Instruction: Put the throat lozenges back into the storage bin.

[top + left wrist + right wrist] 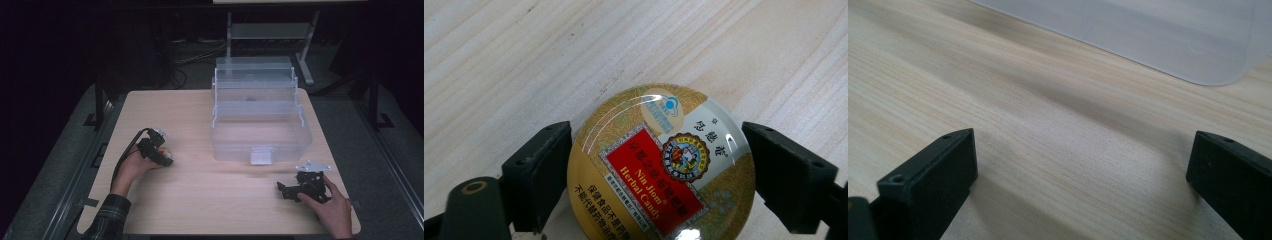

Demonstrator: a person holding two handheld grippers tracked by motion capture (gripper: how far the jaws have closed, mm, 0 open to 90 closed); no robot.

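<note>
Left gripper (659,165) straddles the candy tin (661,165), jaws seemingly just touching; right gripper (1083,165) idles spread; clear box (260,112) awaits, nothing stowed yet.

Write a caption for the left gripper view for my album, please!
Left gripper straddles a round Nin Jiom candy tin on the wooden table, jaws either side.

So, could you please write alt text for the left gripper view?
A round gold candy tin with a red "Nin Jiom Herbal Candy" label lies flat on the pale wooden table. The left gripper straddles it, one black finger close against its left edge, the other slightly clear on the right.
</note>
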